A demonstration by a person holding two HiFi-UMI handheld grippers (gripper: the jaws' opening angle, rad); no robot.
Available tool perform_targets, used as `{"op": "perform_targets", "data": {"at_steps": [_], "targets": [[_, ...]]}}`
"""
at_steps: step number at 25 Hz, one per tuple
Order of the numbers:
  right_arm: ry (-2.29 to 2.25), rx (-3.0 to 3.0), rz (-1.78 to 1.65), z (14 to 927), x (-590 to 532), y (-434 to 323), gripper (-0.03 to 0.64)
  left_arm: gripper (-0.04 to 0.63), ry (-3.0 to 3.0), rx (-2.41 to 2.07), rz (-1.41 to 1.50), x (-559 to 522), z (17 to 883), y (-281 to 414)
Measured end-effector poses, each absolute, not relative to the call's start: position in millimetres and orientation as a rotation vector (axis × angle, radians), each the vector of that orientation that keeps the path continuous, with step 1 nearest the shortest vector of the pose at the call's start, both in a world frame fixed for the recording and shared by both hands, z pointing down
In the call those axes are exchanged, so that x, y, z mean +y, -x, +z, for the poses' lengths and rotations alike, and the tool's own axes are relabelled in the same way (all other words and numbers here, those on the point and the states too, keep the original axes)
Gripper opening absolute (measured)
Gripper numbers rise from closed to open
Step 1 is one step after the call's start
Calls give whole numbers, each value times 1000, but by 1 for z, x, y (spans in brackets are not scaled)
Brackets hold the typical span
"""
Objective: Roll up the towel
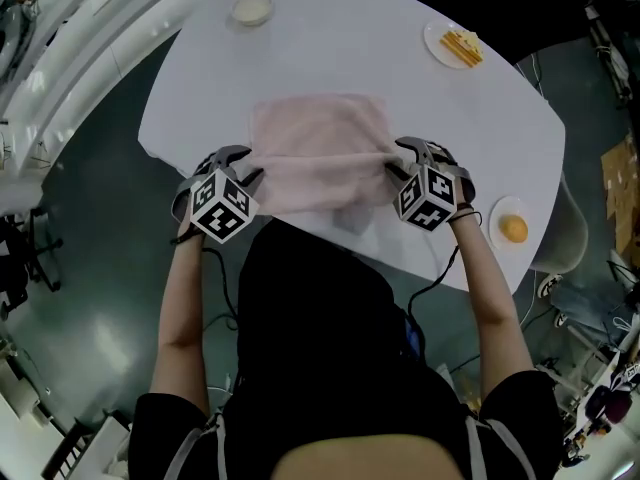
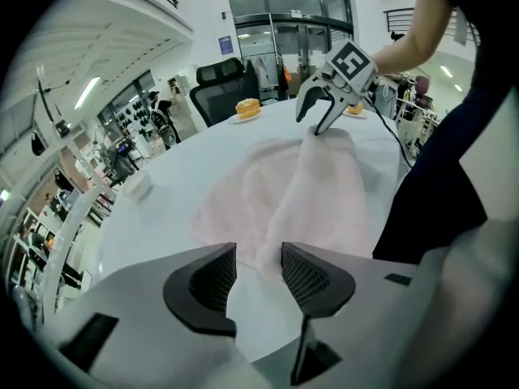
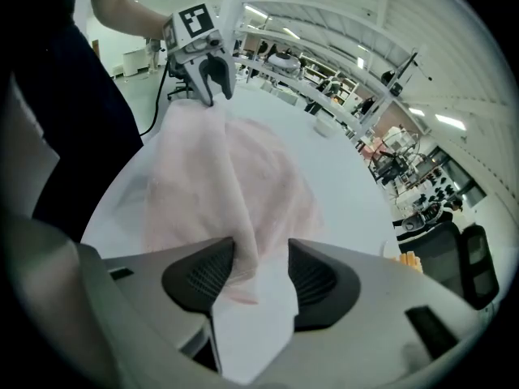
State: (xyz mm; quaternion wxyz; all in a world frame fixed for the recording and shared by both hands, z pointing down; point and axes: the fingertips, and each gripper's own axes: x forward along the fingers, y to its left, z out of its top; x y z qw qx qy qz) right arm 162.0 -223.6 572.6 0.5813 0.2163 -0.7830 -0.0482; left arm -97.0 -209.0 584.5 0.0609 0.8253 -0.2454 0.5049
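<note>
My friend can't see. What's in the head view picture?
From above, a person holds the left gripper and right gripper, both open, at either end of a pink towel bunched along its near edge on a white table. A bowl and two plates sit farther out.

The person's dark top (image 1: 320,328) hides the near edge of the table (image 1: 480,118). Food on the far right plate (image 1: 432,40) is too small to tell.

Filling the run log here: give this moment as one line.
towel: near edge bunched | left tool: open at towel end | right tool: open, fold between jaws
</note>
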Motion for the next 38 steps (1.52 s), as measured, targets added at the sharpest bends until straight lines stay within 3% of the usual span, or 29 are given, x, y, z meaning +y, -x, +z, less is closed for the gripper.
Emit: {"op": "perform_targets", "data": {"at_steps": [16, 38], "targets": [[-524, -1856, -277, 532, -165, -153, 225, 179, -2525, -735, 1605, -131, 563, 103], [-403, -1790, -222, 593, -101, -151, 224, 179, -2522, -586, 1688, -92, 608, 78]]}}
